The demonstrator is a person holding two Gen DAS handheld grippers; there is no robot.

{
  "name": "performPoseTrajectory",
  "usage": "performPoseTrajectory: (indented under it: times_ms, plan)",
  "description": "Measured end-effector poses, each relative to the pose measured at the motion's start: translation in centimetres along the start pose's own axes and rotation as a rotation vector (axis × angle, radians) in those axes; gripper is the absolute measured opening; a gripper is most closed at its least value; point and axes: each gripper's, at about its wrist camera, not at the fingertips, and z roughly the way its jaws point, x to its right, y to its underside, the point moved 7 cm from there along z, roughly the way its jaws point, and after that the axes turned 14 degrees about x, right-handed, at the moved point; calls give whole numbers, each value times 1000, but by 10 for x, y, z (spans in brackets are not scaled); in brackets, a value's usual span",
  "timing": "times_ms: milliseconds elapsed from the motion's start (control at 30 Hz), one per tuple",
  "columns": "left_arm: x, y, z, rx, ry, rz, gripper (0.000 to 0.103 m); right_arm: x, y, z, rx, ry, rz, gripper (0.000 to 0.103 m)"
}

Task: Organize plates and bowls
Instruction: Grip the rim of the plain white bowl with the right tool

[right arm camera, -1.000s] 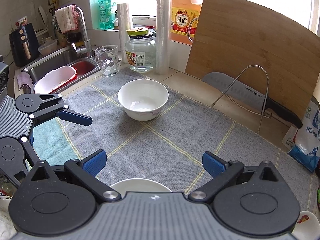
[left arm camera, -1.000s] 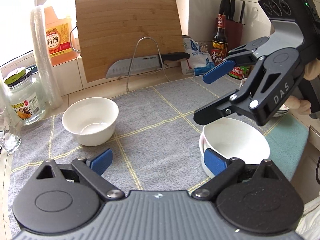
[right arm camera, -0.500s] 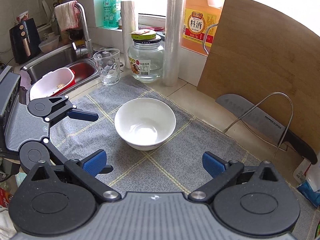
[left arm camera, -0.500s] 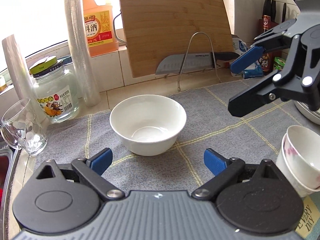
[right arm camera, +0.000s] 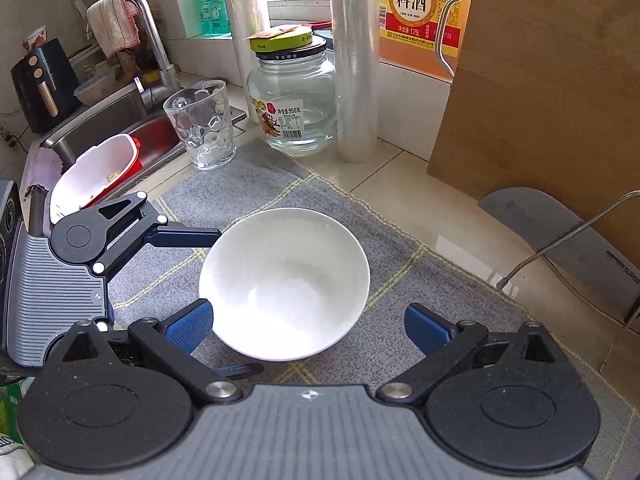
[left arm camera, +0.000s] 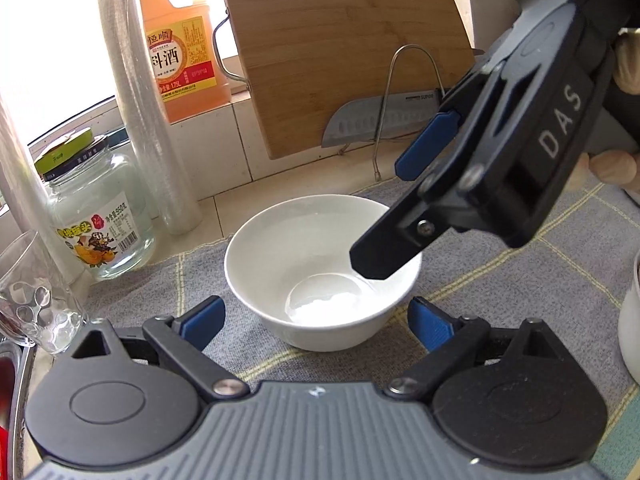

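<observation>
A white bowl (left arm camera: 320, 268) stands upright on the grey checked mat (left arm camera: 500, 264); it also shows in the right wrist view (right arm camera: 284, 284). My left gripper (left arm camera: 316, 320) is open, its blue pads on either side of the bowl's near side. My right gripper (right arm camera: 308, 328) is open too and hangs just above the bowl, tilted down. In the left wrist view its fingers (left arm camera: 388, 256) reach over the bowl's right rim. Stacked white bowls (left arm camera: 630, 320) peek in at the right edge.
A glass jar (right arm camera: 292, 100), a tumbler (right arm camera: 202, 124), a roll of film (right arm camera: 354, 60) and an orange bottle (right arm camera: 416, 4) stand behind the mat. A bamboo board (left arm camera: 344, 48) and knife (left arm camera: 384, 120) lean at the back. A sink (right arm camera: 116, 132) lies left.
Both grippers have moved left from the stacked bowls to the single bowl. The left gripper now straddles it and the right gripper has come down over it.
</observation>
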Motion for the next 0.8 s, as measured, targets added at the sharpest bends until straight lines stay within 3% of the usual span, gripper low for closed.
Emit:
performPoseTrajectory:
  times_ms: [467,800]
  plan:
    - [1,-4,6,17,34,-10,93,4,-3,32,-39,-50,19,83]
    - [1,-4,5,19,38,-3,93,4,-5,31,-32,-54,57,81]
